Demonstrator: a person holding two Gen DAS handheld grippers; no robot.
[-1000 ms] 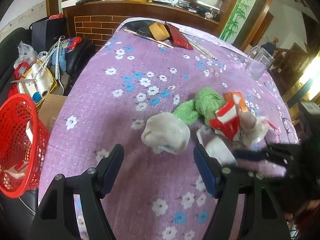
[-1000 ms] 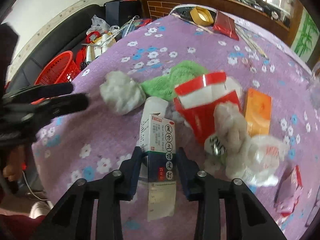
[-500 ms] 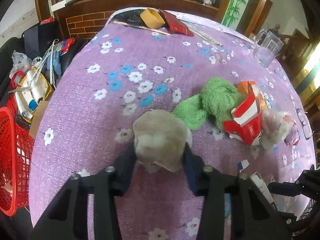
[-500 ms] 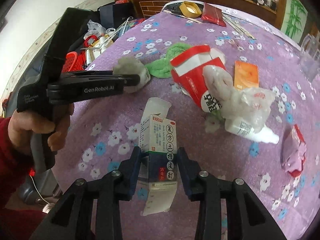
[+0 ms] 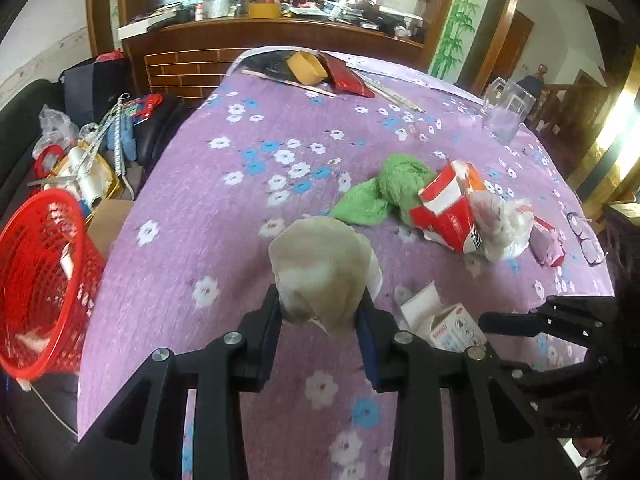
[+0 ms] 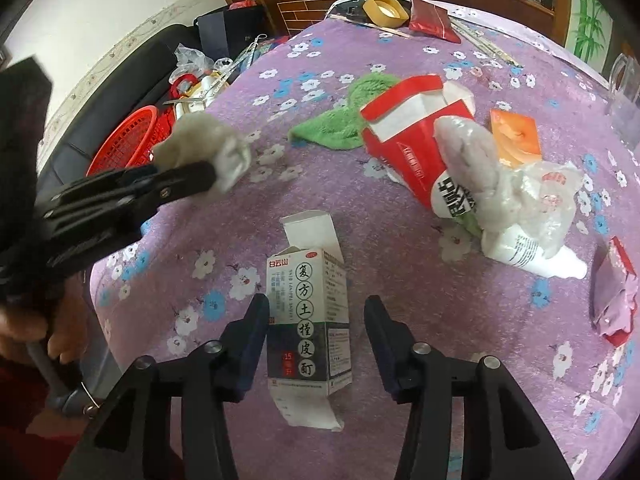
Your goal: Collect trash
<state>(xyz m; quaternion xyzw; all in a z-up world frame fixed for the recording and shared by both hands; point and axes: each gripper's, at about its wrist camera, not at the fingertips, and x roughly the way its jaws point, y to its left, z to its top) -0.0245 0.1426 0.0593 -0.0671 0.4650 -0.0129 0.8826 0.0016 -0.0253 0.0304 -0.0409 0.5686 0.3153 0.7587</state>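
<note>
On the bench (image 5: 192,184) with its purple flowered cloth, the left hand-held gripper (image 5: 320,322) pinches a crumpled grey-white wad of tissue (image 5: 320,268), its jaws closing on it. The right hand-held gripper (image 6: 316,328) has jaws opening, pads clear of the white and dark green medicine carton (image 6: 308,312) lying between them on the cloth. Farther along lie a green towel (image 6: 344,120), a torn red and white paper box (image 6: 412,140) and crumpled clear plastic (image 6: 532,196). Left of the bench sits a red mesh plastic basket (image 5: 40,276).
</note>
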